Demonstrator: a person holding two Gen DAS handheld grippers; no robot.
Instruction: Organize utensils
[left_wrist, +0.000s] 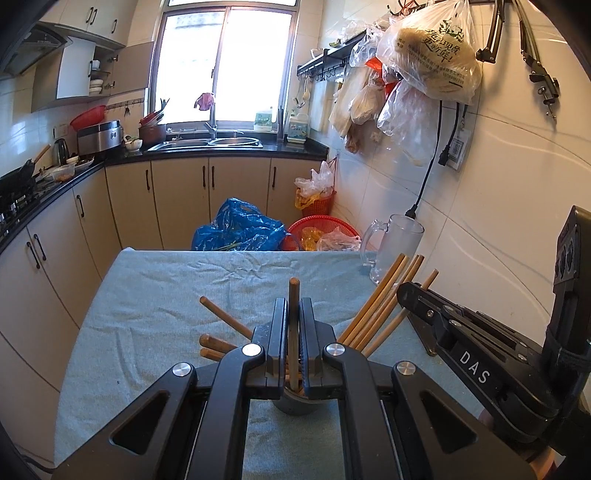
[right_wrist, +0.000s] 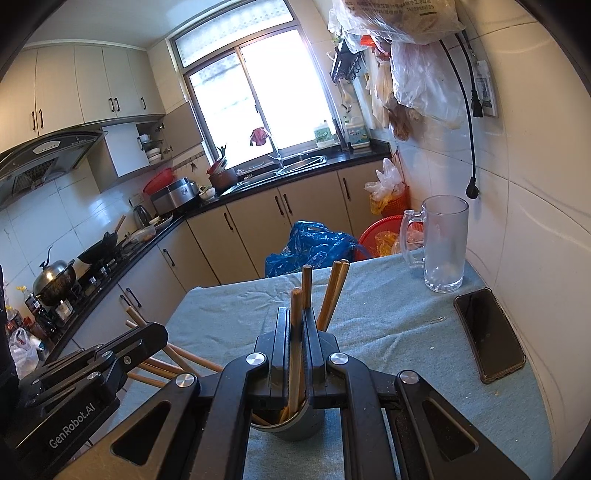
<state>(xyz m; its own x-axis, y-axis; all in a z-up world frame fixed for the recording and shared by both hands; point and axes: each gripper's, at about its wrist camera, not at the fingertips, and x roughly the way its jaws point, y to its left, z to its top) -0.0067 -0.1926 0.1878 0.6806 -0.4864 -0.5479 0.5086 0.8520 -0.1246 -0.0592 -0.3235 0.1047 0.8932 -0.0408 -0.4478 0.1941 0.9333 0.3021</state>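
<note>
On the blue-grey tablecloth (right_wrist: 388, 325), both grippers are clamped narrow on upright chopsticks in the grey cup (right_wrist: 295, 424): left gripper (left_wrist: 293, 306) on one chopstick (left_wrist: 294, 295), right gripper (right_wrist: 295, 317) on another (right_wrist: 295, 306).

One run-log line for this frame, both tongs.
left tongs: shut on chopstick | right tongs: shut on chopstick | both over grey holder

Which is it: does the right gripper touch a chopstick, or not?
Touching. The right wrist view shows the right gripper clamped on one chopstick.
</note>
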